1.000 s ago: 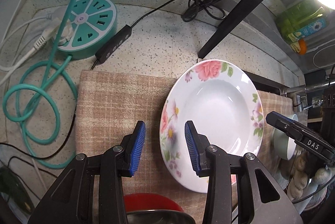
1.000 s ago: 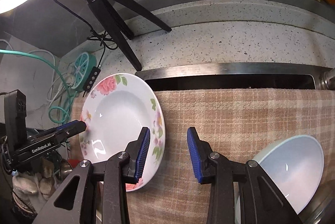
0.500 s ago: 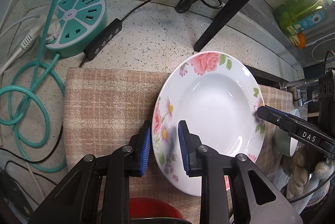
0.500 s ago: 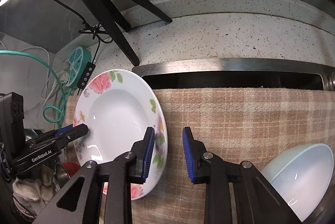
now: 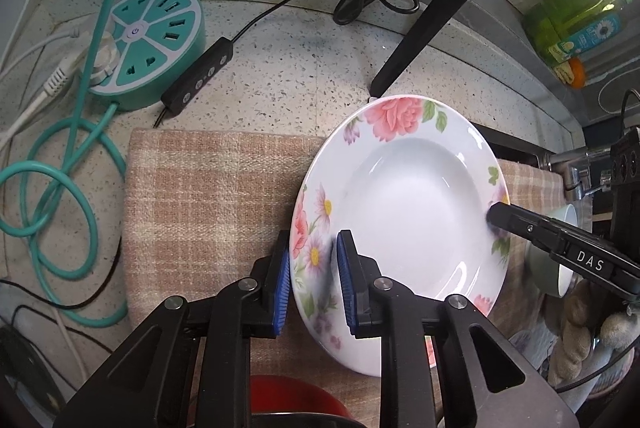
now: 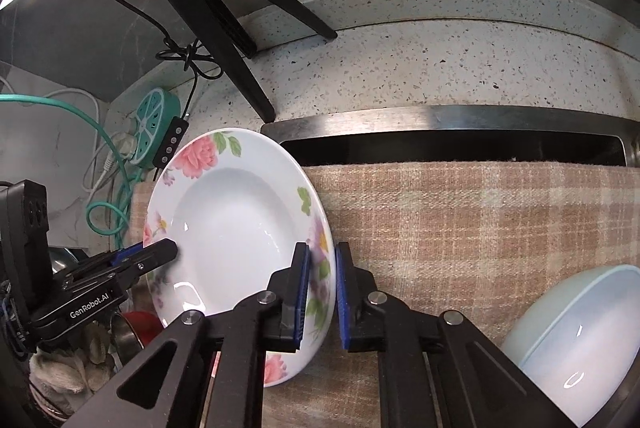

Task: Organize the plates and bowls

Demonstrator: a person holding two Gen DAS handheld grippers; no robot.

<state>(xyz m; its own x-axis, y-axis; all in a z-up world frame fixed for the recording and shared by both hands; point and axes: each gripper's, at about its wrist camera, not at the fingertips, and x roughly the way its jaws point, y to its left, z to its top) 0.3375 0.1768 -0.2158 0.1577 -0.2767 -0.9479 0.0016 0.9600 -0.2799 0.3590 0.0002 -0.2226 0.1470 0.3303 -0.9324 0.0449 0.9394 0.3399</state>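
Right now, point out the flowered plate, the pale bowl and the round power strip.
flowered plate (image 5: pixel 408 203), left wrist view, white centre of the well.
pale bowl (image 6: pixel 576 340), right wrist view, inner wall.
round power strip (image 5: pixel 154 39), left wrist view, top face.

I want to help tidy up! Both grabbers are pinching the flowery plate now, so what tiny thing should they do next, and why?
Probably lift the plate a little, both sides together. The left gripper and the right gripper have just been closing on opposite edges of its rim. It lies on the checked cloth, so a level raise should free it.
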